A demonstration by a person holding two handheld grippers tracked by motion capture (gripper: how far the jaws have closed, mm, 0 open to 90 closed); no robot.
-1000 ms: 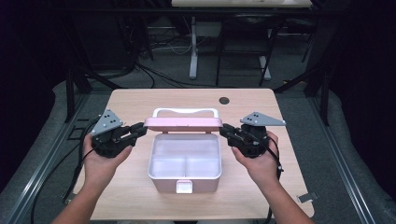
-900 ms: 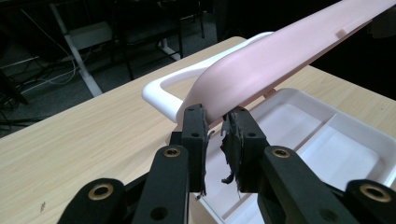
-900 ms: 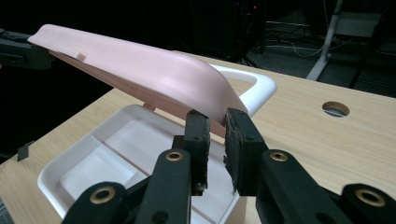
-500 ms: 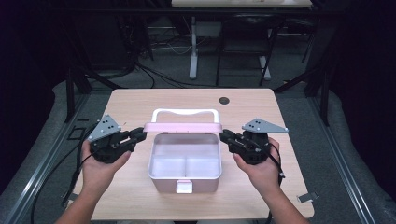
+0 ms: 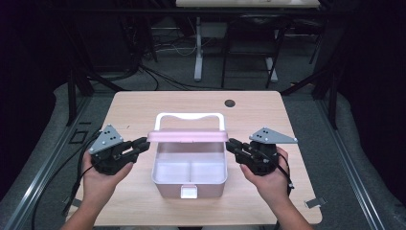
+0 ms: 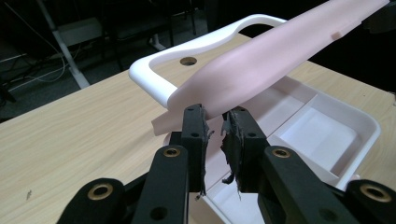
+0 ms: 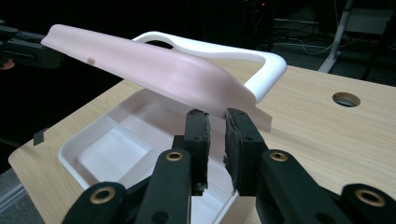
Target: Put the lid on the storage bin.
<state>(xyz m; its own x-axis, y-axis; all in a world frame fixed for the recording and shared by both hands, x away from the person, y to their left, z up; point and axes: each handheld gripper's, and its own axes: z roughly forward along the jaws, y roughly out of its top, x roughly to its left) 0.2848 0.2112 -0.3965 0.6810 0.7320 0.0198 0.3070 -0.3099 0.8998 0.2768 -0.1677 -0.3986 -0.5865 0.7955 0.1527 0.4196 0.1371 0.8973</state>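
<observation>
A pink box with a white two-compartment inside stands mid-table. Its pink lid is hinged at the back and hangs half lowered over the tray, with the white handle behind it. My left gripper pinches the lid's left end and my right gripper pinches its right end. In the left gripper view the narrow jaws close on the lid's thin edge. The right gripper view shows the same grip on the lid above the tray rim.
The wooden table has a round cable hole at the back right. A small piece of tape sits at its near right corner. Desk legs and cables stand on the floor beyond the far edge.
The lid has swung forward and down over the tray. Both grippers came toward the near side with it, still at its two ends.
</observation>
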